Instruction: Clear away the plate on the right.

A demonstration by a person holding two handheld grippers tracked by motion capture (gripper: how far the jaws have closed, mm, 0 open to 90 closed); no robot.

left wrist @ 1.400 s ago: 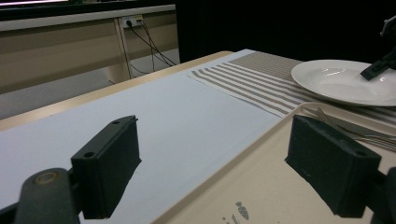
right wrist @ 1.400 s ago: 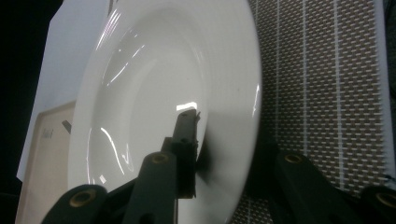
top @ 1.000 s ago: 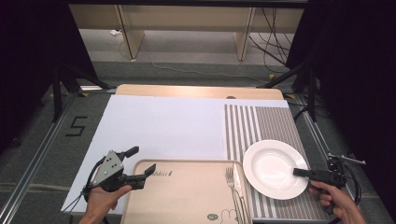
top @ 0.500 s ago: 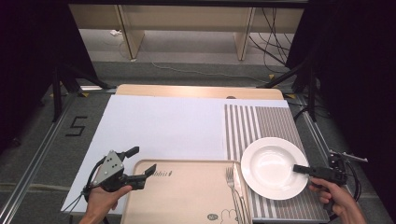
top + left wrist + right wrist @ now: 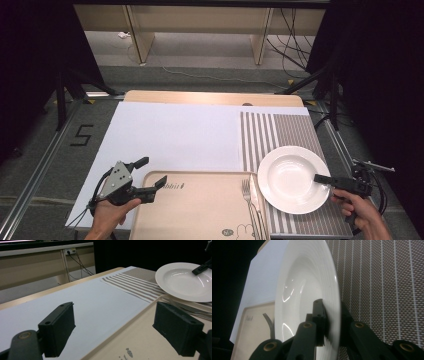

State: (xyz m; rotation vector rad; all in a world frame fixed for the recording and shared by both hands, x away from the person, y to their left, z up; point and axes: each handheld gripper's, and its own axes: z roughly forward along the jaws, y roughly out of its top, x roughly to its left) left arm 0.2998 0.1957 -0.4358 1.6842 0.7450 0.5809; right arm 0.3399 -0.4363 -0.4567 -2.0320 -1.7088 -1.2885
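Dark curtains ring the table as the left gripper (image 5: 142, 176) hovers wide open and empty over the beige tray's (image 5: 200, 210) near corner, apparently waiting. Beside the fork (image 5: 248, 196), the right gripper (image 5: 320, 178) has just closed its jaws, now pinching the white plate's (image 5: 287, 175) rim on the striped placemat (image 5: 280, 130), seemingly ready to lift.
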